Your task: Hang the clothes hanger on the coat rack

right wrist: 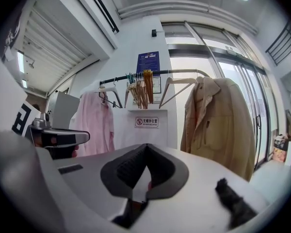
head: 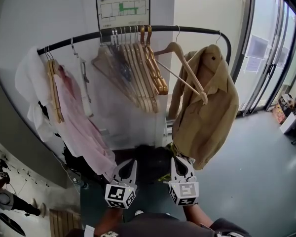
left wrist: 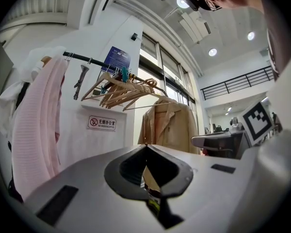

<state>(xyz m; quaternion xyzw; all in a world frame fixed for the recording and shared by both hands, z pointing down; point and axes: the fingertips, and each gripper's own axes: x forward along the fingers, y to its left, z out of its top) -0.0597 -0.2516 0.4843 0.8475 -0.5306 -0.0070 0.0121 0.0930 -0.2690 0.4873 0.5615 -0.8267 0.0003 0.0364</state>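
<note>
A black coat rack rail [head: 187,28] runs across the head view ahead of me. A bunch of bare wooden hangers [head: 138,73] hangs at its middle. One more wooden hanger [head: 180,65] hangs tilted beside a tan jacket [head: 212,107]. My left gripper [head: 129,163] and right gripper [head: 178,160] sit low in front of the rack, side by side and pointing at it. Both are shut with nothing between the jaws. In the left gripper view the left gripper [left wrist: 145,146] faces the hangers [left wrist: 121,89]. In the right gripper view the right gripper [right wrist: 145,145] faces the rail [right wrist: 174,72].
A pink shirt [head: 81,122] and a white garment [head: 32,83] hang at the rack's left end. A white panel with a no-smoking sign [right wrist: 147,122] stands behind the rack. Glass doors [head: 271,58] line the right side, with boxes [head: 288,112] on the floor there.
</note>
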